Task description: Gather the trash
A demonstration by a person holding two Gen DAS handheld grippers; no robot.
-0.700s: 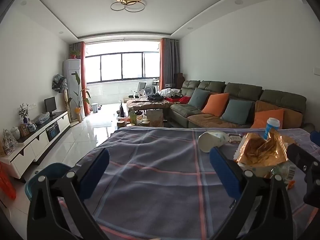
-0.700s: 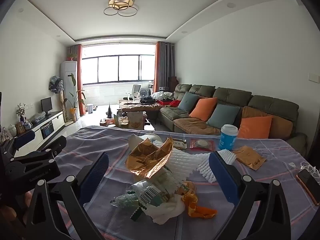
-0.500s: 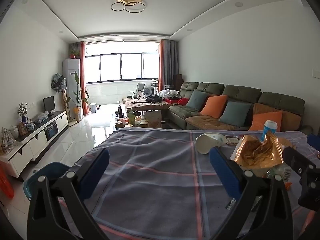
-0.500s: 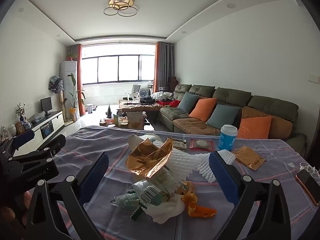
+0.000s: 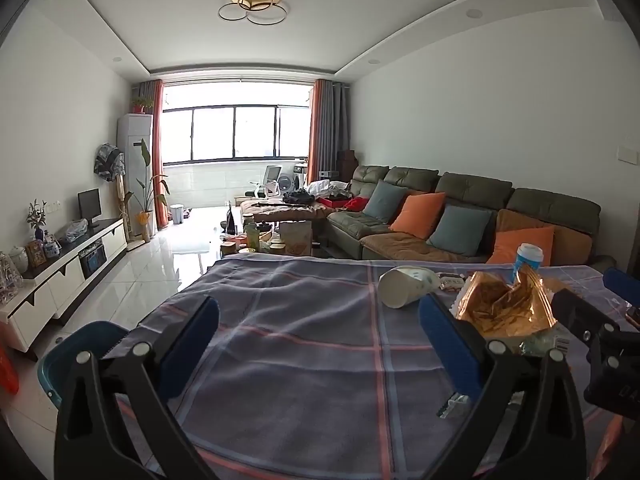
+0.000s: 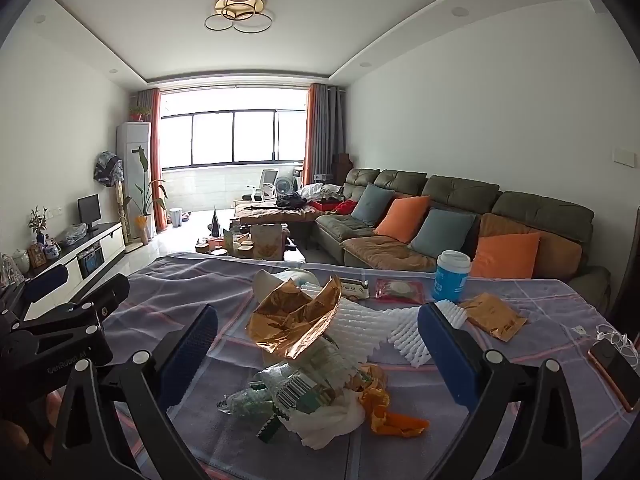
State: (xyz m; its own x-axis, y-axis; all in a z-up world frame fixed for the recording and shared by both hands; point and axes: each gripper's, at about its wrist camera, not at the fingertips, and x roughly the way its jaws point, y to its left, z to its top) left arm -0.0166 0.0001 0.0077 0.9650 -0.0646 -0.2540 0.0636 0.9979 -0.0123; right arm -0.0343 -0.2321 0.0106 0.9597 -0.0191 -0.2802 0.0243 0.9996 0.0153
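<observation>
Shifted slightly: left tool (image 5: 318, 330), open, empty over grey plaid desk cloth (image 5: 304, 320). Right tool (image 6: 318, 330) open above crumpled gold foil wrapper (image 6: 294, 326) atop trash pile (image 6: 320, 392), mid-desk.

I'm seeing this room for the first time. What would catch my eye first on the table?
The heap of trash on the plaid tablecloth: a crumpled gold foil wrapper atop white foam netting, right between the open right gripper's fingers. Behind stands a blue cup. The left gripper, also open, faces bare cloth.
</observation>
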